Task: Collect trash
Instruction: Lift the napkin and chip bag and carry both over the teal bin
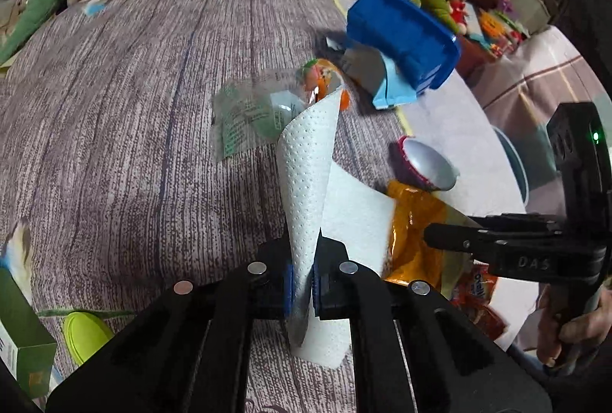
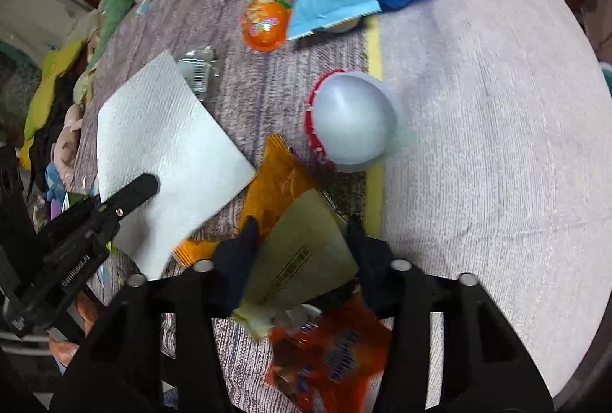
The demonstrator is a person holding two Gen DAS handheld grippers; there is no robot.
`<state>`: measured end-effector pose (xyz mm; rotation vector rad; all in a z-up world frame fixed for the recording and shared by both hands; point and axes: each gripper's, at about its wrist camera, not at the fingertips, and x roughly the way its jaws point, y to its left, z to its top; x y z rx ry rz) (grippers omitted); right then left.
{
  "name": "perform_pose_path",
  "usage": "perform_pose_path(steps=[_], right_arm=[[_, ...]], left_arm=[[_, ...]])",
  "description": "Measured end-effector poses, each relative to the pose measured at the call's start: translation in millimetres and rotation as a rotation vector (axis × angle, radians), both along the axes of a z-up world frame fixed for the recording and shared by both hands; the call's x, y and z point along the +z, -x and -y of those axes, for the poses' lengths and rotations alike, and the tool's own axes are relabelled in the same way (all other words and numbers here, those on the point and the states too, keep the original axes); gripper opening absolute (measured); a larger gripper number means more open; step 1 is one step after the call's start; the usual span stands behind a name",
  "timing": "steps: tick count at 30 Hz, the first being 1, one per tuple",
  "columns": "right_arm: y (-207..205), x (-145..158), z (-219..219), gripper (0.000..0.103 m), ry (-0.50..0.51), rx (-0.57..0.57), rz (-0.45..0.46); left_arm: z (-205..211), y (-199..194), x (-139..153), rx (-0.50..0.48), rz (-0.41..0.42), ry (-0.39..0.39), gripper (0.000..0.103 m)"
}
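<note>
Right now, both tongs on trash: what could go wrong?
1. Left tongs pinch only one edge of the napkin; the rest still lies on the bed, so it could tear or slip as it lifts.
2. Right tongs straddle the olive wrapper, which overlaps the orange wrapper; both may come up, or neither.
3. The two tongs sit close; they could collide.
</note>
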<state>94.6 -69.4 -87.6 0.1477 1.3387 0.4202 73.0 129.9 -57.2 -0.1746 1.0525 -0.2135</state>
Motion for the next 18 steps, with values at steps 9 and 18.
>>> perform_pose_path(steps=[9, 18], right_arm=[[-2.5, 41.7, 22.2, 0.021, -0.021, -0.023, 0.119], [-11.2, 82.8, 84.2, 0.021, -0.067, -0.127, 0.215]], left_arm=[[3.5, 1.4, 24.6, 0.032, 0.033, 0.033, 0.008], [53.9, -6.3, 66.8, -0.041, 0.092, 0.054, 0.008]])
